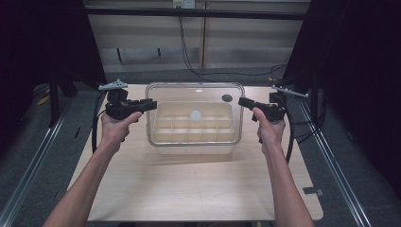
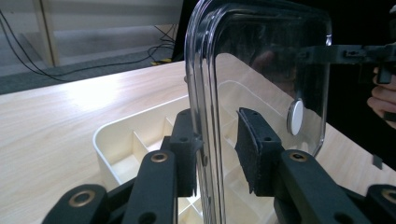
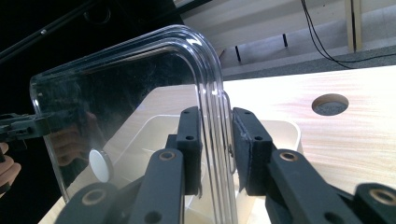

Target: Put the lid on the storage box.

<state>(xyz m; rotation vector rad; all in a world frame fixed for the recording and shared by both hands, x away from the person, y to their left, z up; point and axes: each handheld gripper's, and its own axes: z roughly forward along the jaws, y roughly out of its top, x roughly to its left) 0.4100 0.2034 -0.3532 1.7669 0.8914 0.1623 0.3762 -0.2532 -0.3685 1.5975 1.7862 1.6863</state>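
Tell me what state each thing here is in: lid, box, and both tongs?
Clear plastic lid with white round knob: off the box, held above it by both short edges.
Cream plastic box with dividers: uncovered, compartments look empty.
Left tongs: shut on the lid's rim.
Right tongs: shut on the opposite rim.

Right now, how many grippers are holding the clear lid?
2. The left gripper is shut on the clear lid at its left edge; the right gripper is shut on its right edge.
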